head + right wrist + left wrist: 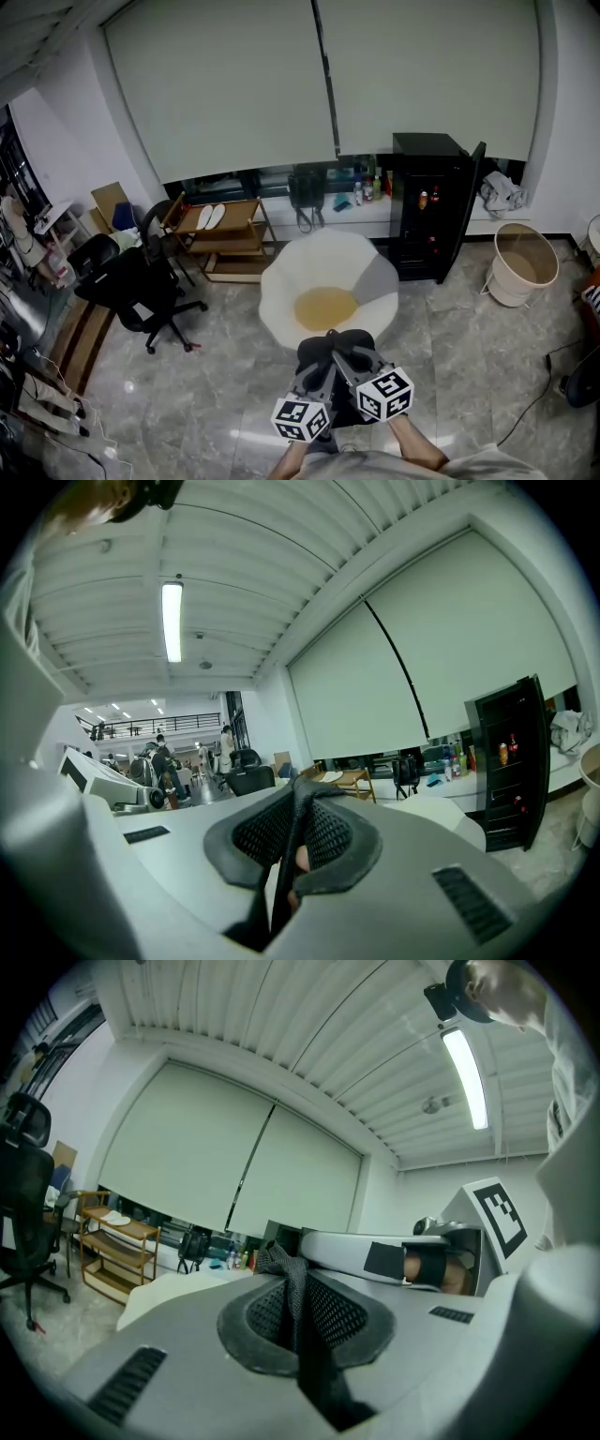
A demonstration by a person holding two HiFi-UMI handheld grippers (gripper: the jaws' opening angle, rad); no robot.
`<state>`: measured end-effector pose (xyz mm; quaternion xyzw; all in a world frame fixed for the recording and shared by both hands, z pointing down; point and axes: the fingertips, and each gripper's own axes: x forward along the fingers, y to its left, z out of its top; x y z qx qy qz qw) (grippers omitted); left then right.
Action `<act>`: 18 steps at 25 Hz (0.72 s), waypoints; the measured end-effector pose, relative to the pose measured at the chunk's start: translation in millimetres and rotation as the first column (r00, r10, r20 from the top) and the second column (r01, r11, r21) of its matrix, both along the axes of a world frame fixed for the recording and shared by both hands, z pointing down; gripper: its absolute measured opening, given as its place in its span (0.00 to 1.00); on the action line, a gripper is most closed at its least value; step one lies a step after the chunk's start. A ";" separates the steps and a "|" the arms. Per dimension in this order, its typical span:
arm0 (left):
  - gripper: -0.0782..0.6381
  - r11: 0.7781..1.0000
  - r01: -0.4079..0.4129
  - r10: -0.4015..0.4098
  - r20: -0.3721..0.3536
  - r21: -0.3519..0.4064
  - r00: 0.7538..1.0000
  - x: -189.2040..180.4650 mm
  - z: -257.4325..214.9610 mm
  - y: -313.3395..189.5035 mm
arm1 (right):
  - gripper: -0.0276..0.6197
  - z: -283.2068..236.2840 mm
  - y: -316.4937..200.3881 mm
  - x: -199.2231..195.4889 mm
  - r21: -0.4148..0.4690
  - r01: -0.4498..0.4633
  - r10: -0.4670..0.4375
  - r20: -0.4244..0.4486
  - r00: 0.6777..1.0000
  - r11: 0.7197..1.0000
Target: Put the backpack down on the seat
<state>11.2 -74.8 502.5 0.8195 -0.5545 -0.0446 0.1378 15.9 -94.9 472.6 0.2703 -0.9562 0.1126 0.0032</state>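
Both pairs of fingers are pressing together on black webbing. The left gripper [295, 1321] is pinching a woven strap [291, 1279] between its mesh-textured rubber pads [342, 1314], and the right gripper [292, 841] is clamping a second strap [298, 808] the same way. From this webbing the black backpack [330, 349] is hanging in the air, just in front of the seat [281, 281] and not yet resting on it. It is probably behaving as a soft, slumping load of some weight. That makes the narrow webbing the sensible hold, though it is thin and may be liable to slide through the pads. The seat is showing as a rounded, petal-edged white chair with a flat yellow cushion [325, 307] at its centre, standing on a glossy marbled floor [187, 394].
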 end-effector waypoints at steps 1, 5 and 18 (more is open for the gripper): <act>0.18 1.000 0.001 -0.001 -0.001 0.001 1.000 -0.8 0.7 -3.4 | 0.11 0.8 -3.4 -0.9 0.000 0.001 -0.001 -0.001 1.000 1.000; 0.18 1.000 0.002 -0.002 -0.011 0.001 1.000 -8.6 6.4 -14.4 | 0.11 6.4 -14.4 -8.8 -0.001 0.003 -0.003 -0.009 1.000 1.000; 0.18 1.000 -0.017 0.016 -0.038 -0.009 0.999 -50.2 20.5 -90.6 | 0.11 20.3 -90.6 -51.3 -0.007 -0.010 0.010 -0.038 0.999 1.000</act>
